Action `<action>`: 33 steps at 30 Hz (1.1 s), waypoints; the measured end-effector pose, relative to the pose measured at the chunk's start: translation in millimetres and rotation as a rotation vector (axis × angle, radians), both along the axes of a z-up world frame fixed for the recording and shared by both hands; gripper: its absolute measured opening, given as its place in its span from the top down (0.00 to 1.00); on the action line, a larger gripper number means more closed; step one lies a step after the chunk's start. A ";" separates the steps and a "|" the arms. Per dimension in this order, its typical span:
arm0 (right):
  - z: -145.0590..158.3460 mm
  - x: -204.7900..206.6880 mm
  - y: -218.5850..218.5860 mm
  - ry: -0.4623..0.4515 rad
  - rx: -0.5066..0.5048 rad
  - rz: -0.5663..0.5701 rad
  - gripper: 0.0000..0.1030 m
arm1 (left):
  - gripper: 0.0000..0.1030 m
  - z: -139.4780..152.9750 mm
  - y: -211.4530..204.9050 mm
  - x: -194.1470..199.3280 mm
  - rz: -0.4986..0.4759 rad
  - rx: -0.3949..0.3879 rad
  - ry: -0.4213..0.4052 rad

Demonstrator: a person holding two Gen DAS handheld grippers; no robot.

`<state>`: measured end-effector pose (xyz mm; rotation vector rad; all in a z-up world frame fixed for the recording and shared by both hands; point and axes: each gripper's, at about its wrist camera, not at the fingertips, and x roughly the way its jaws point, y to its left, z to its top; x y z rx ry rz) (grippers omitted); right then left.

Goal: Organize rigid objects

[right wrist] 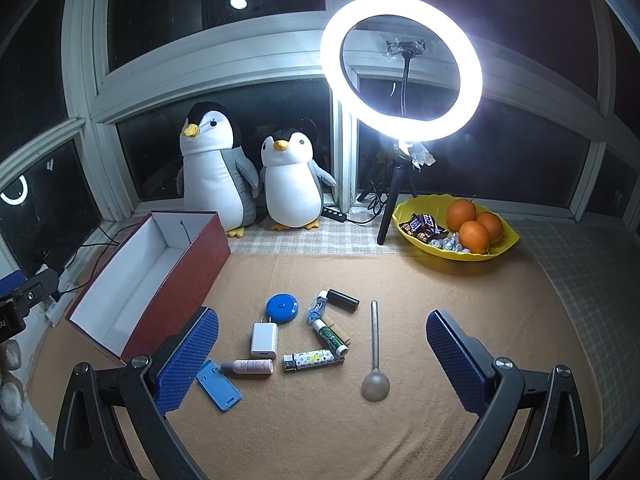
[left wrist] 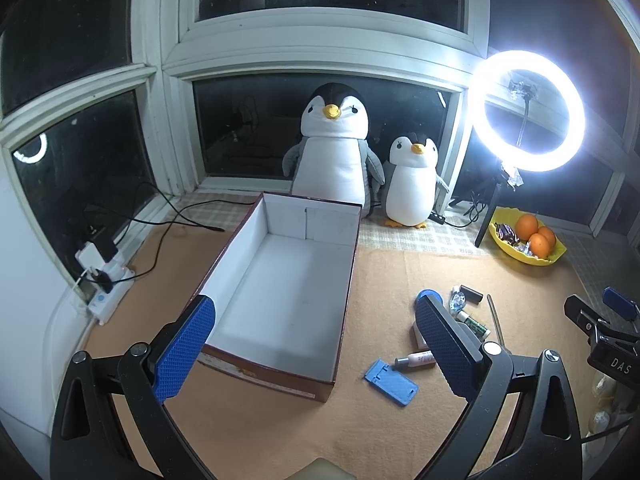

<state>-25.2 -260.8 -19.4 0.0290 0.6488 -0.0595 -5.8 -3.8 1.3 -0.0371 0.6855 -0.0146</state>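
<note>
The left tongs (left wrist: pixel 316 344) are wide open and hold nothing. They hang over the near end of the red box (left wrist: pixel 280 280). The box is white inside and has nothing in it. It sits on an orange mat (right wrist: pixel 460 280) on the worktop.

The right tongs (right wrist: pixel 322 354) are wide open too, and they hold nothing. They hang over a bunch of small things that lie on the mat, just to the right of the box. None of them is in the box.

In the right wrist view, a round blue disc (right wrist: pixel 282 309) lies at about 12 o'clock in the bunch. Just below it is a white charger plug (right wrist: pixel 264 339). A small pink bottle (right wrist: pixel 249 367) lies on its side at 7 o'clock, and a blue phone stand (right wrist: pixel 218 387) lies flat beside it, near the left blue pad. A lighter with a flower print (right wrist: pixel 314 360) lies at 6 o'clock. A thin tube with a green label (right wrist: pixel 330 338) lies slanted above it. A black tube (right wrist: pixel 343 300) is at 1 o'clock, with a small clear blue thing (right wrist: pixel 316 308) just beside it. A long spoon (right wrist: pixel 375 360) lies at 3 o'clock, bowl end near the camera.

Far back, two toy penguins (right wrist: pixel 256 176) stand by the window. A bright ring light (right wrist: pixel 401 68) stands to their right. A yellow bowl (right wrist: pixel 508 240) with oranges (right wrist: pixel 474 222) and sweets sits at 2 o'clock.
</note>
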 end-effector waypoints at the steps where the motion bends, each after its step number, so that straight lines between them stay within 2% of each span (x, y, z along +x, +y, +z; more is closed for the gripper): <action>1: -0.2 0.4 -0.2 0.002 0.000 0.000 0.00 | 0.02 0.5 -0.3 0.1 0.000 0.000 0.000; 33: -3.8 4.0 4.7 0.024 -0.009 0.003 0.00 | 0.02 -1.7 7.6 0.4 0.002 -0.004 0.005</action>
